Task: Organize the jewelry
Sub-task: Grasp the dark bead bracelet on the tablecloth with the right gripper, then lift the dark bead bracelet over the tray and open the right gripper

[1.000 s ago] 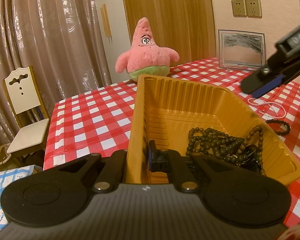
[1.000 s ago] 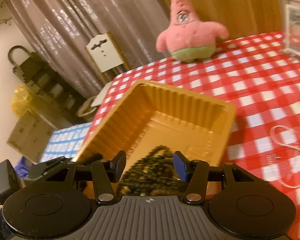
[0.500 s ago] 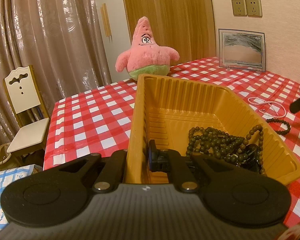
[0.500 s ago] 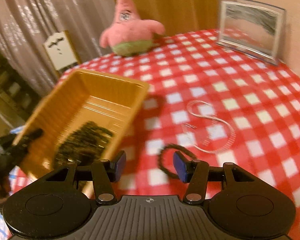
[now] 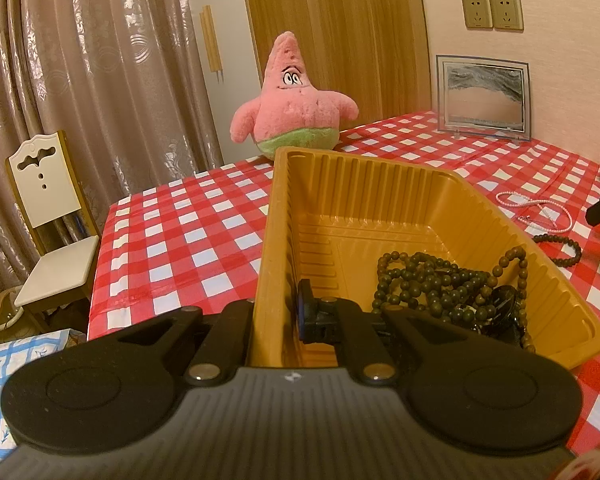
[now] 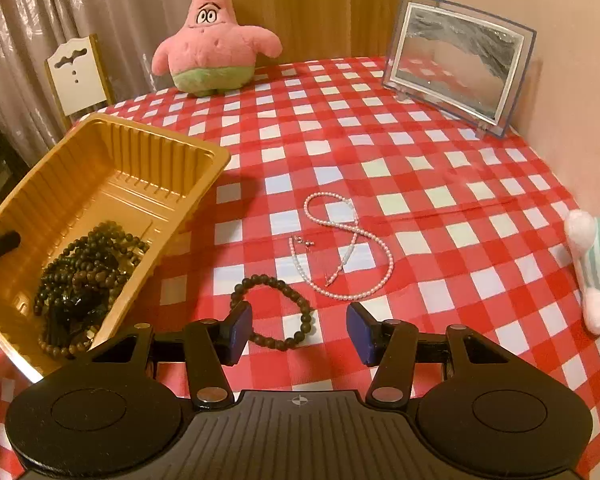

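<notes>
My left gripper is shut on the near left wall of the yellow plastic tray, one finger inside and one outside. Dark bead strings lie heaped in the tray's near right corner; the heap and the tray's rim show in the right wrist view too. My right gripper stands open just above the checked cloth, with a dark bead bracelet lying partly between its fingers, untouched. A pink pearl necklace curls on the cloth just beyond the bracelet.
A pink star plush sits at the table's far side, a framed sand picture at the far right by the wall. A white and striped plush lies at the right edge. A chair stands beyond the table's left edge.
My right gripper swung from over the tray to the right and down, and now hangs over the bracelet on the cloth. The left gripper and the tray stayed still.
</notes>
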